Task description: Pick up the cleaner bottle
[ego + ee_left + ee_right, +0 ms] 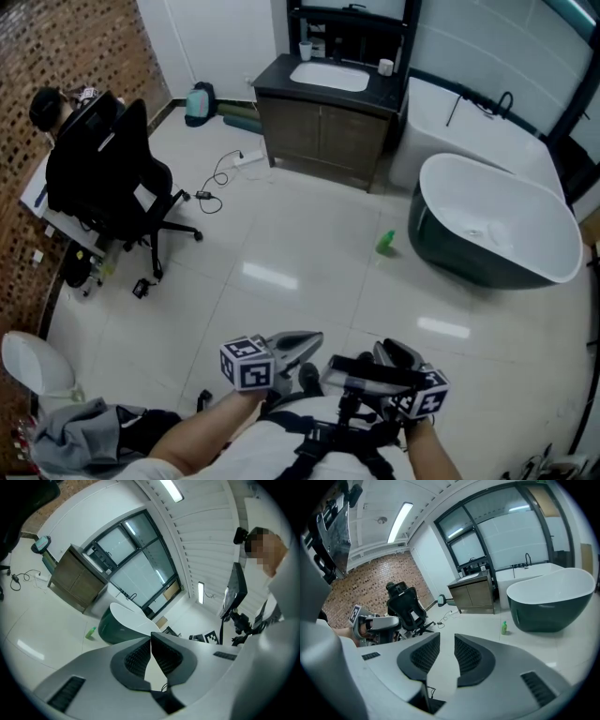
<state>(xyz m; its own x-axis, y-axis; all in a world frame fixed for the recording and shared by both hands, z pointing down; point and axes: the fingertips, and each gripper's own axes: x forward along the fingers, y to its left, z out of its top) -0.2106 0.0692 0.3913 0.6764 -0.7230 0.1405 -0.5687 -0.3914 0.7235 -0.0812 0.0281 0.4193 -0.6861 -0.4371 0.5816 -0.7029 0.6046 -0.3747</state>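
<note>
The cleaner bottle (386,243) is small and green and stands upright on the pale tiled floor, just left of the dark bathtub. It also shows as a small bottle (90,633) in the left gripper view and as a far-off bottle (504,627) in the right gripper view. Both grippers are held low and close to the person's body, well short of it. My left gripper (314,339) has its jaws touching, with nothing between them (151,644). My right gripper (389,349) shows a narrow empty gap between its pads (447,641).
A dark freestanding bathtub (497,225) stands at the right. A wooden vanity with a sink (323,122) is at the back. A black office chair (112,178) and floor cables (220,173) lie to the left, and a toilet (33,366) at the near left.
</note>
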